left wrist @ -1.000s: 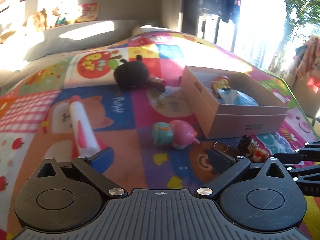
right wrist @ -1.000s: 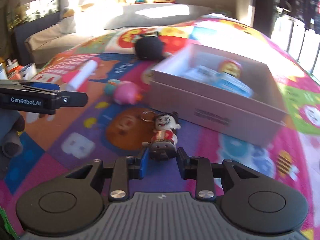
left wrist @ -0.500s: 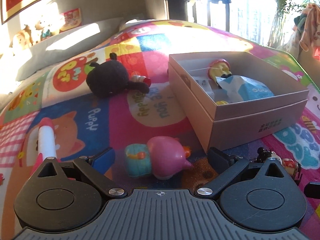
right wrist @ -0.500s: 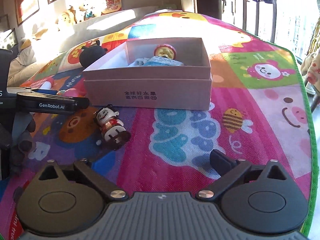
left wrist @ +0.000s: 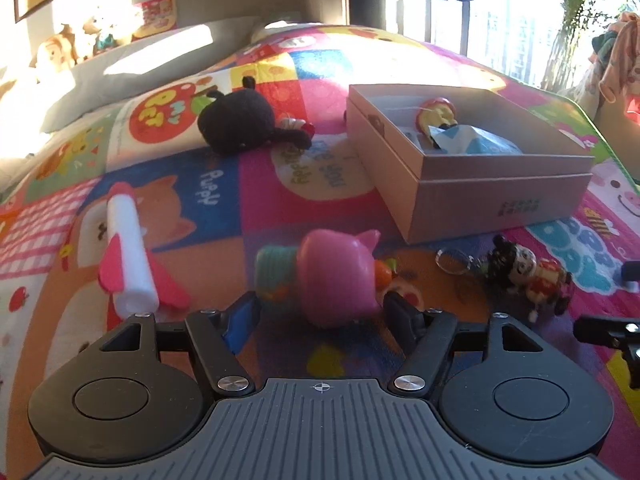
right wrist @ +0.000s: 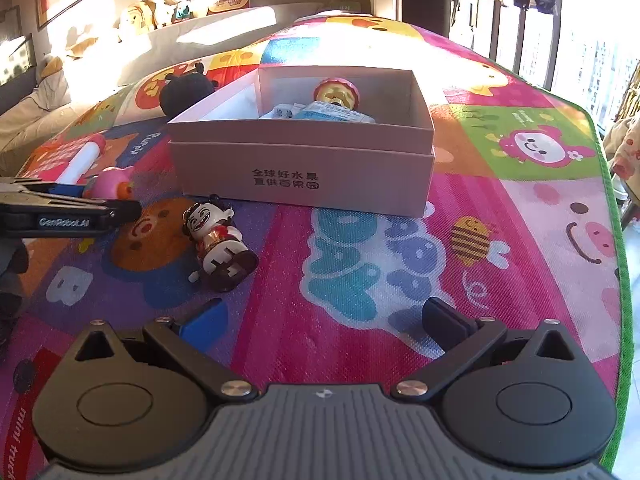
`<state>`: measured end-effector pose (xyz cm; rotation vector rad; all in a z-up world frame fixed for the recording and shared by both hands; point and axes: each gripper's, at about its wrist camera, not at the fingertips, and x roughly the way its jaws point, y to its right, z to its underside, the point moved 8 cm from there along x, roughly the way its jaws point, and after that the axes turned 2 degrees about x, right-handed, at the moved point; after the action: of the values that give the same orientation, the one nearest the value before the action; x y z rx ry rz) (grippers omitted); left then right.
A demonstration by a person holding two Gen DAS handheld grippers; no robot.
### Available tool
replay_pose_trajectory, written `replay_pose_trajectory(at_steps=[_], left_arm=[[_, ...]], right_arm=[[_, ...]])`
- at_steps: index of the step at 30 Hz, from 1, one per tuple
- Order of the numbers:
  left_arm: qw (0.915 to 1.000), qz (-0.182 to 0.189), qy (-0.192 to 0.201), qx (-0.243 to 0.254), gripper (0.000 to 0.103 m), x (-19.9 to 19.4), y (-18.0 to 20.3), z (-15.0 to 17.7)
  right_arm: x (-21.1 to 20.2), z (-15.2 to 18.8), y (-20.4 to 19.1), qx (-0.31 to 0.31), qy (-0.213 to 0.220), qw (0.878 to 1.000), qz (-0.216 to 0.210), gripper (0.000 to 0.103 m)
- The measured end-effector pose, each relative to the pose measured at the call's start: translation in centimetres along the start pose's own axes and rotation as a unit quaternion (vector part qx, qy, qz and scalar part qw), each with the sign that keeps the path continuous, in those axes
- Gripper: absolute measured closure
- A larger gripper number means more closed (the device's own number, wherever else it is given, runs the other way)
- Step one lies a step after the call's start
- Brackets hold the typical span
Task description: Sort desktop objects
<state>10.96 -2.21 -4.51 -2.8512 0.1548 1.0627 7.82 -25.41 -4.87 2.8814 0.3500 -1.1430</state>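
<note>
A pink pig toy [left wrist: 336, 276] with a teal end lies on the colourful mat, between the fingers of my left gripper [left wrist: 320, 312]. The jaws stand on either side of it and look still apart from it. The pig also shows in the right wrist view [right wrist: 110, 182]. A small keychain figure [left wrist: 524, 276] lies to the right; it also shows in the right wrist view [right wrist: 216, 240]. My right gripper [right wrist: 320, 320] is open and empty over the mat, right of the figure. An open cardboard box [right wrist: 304, 168] holds a red-capped doll [right wrist: 336, 94] and a blue packet [left wrist: 468, 142].
A black plush toy [left wrist: 244, 120] lies behind the pig, left of the box [left wrist: 480, 192]. A white and pink tube [left wrist: 126, 252] lies on the left. The mat's green edge [right wrist: 618, 208] runs down the right side. Pillows and plush toys [right wrist: 136, 20] sit at the back.
My left gripper has moved forward and narrowed around the pink pig toy. My right gripper has let go of the keychain figure, opened wide and drawn back to the right.
</note>
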Motion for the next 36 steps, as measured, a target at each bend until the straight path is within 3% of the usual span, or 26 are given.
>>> replay_pose_trajectory(at_steps=[4, 7, 11, 15, 19, 23, 26, 30, 33, 36], left_arm=[[0.999, 0.035, -0.015, 0.024, 0.019, -1.8, 1.6, 1.7], [0.997, 0.073, -0.014, 0.022, 0.014, -2.8, 2.3, 1.3], [0.9963, 0.078, 0.037, 0.008, 0.007, -3.9, 2.1, -2.6], [0.9938, 0.09, 0.061, -0.026, 0.006, -1.4, 2.6, -8.1], [0.9968, 0.061, 0.043, -0.029, 0.006, 4.0, 3.2, -12.2], [0.9991, 0.032, 0.024, -0.017, 0.006, 7.9, 3.6, -13.6], [0.9996, 0.01, 0.023, -0.013, 0.006, 8.7, 3.2, -13.4], [0.9984, -0.048, 0.024, -0.02, 0.005, 8.6, 0.4, -12.7], [0.998, -0.047, 0.014, -0.039, 0.003, 8.6, -1.7, -12.0], [0.9966, -0.077, 0.022, -0.02, 0.003, 8.1, -2.8, -11.7]], right_arm=[[0.1, 0.0, -0.1, -0.007, -0.004, 1.0, 0.003, 0.0], [0.1, 0.0, -0.2, -0.012, -0.005, 1.0, 0.005, 0.0], [0.0, 0.0, -0.1, -0.014, -0.007, 1.0, -0.001, 0.0], [0.1, 0.0, -0.2, -0.016, -0.006, 1.0, 0.004, 0.0], [0.1, 0.0, -0.2, -0.015, -0.005, 1.0, 0.005, 0.0], [0.1, 0.1, -0.2, -0.015, -0.004, 1.0, 0.006, 0.0], [0.1, 0.1, -0.2, -0.015, -0.004, 1.0, 0.006, 0.0], [0.1, 0.1, -0.2, -0.015, -0.004, 1.0, 0.006, 0.0], [0.1, 0.1, -0.2, -0.015, -0.004, 1.0, 0.005, 0.0], [0.1, 0.1, -0.2, -0.015, -0.004, 1.0, 0.006, 0.0]])
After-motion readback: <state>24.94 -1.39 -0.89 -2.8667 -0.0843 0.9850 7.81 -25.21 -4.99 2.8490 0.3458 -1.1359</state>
